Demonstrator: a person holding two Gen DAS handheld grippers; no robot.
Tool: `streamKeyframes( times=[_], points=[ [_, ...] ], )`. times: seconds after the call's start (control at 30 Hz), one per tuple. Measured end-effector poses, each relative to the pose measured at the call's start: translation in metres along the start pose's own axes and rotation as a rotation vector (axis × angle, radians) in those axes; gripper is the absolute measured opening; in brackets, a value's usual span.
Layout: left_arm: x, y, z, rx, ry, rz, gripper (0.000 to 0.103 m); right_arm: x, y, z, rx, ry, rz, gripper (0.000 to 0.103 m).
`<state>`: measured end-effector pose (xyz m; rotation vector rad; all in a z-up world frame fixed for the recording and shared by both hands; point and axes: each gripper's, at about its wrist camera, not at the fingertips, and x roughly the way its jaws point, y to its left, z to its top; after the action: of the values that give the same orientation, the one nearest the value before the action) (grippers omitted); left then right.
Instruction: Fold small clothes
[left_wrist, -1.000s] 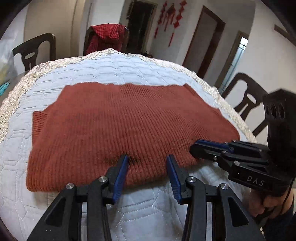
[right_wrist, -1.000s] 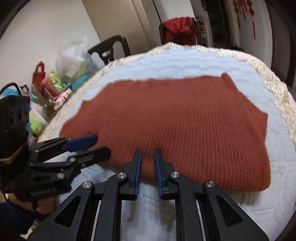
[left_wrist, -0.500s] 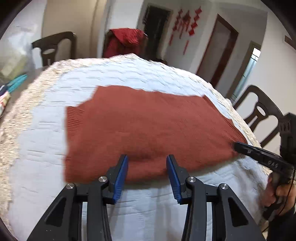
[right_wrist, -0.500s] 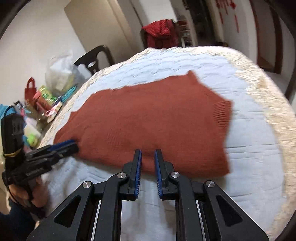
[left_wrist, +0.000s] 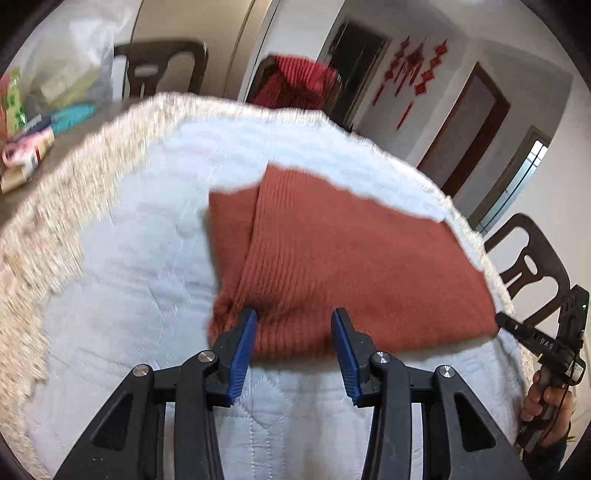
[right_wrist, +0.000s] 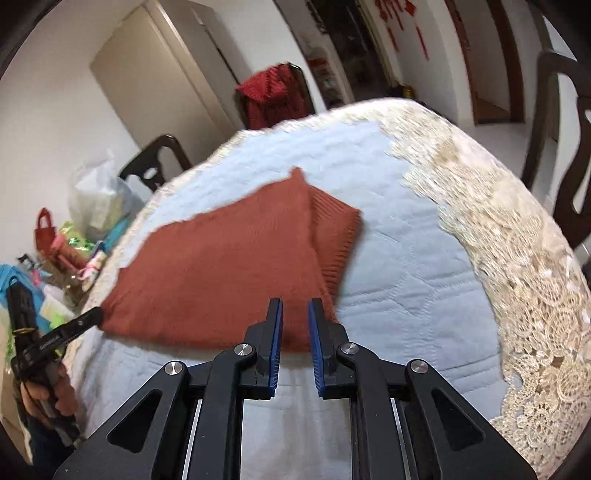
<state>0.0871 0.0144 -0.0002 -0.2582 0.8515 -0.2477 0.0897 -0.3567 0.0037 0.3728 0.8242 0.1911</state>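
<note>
**Two hand-held grippers, sweater fold part done**

Left gripper (left_wrist: 293, 317): jaws stood partway apart across the near edge of the rust sweater (left_wrist: 351, 258), cloth bunched at one pad; a firm hold could not be told. Right gripper (right_wrist: 295, 306): jaws nearly together, pinching the same edge at the other end. The sweater lay on the quilted table cover (left_wrist: 147, 258), already doubled, with one layer overlapping at an end. Probably left: a further fold and squaring up.
</note>
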Motion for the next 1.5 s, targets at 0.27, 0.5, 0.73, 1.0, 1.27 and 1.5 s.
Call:
streamKeyframes(
  times=[0.27,0.5,0.73,1.0,1.27,1.5],
  points=[
    [-0.003,0.001,-0.004,0.0,-0.021,-0.011,0.044,0.003,-0.002,-0.001,-0.006,-0.006,-0.014,0.012],
    [-0.018,-0.006,0.006,0.035,-0.066,-0.017,0.045,-0.005,0.004,0.001,-0.018,-0.008,-0.013,0.014],
    [0.002,-0.005,0.016,0.053,-0.053,0.02,0.044,0.007,0.011,0.01,-0.042,-0.014,-0.03,0.014],
    [0.002,-0.008,0.014,0.069,-0.054,0.034,0.044,0.011,0.001,0.008,0.003,0.01,0.003,0.014],
    [0.001,-0.008,0.015,0.077,-0.048,0.04,0.045,0.01,0.003,0.009,0.003,0.013,0.001,0.014],
    [-0.001,-0.007,0.022,0.076,-0.024,0.032,0.046,0.007,0.007,0.011,-0.021,0.028,-0.018,0.016]
  ],
)
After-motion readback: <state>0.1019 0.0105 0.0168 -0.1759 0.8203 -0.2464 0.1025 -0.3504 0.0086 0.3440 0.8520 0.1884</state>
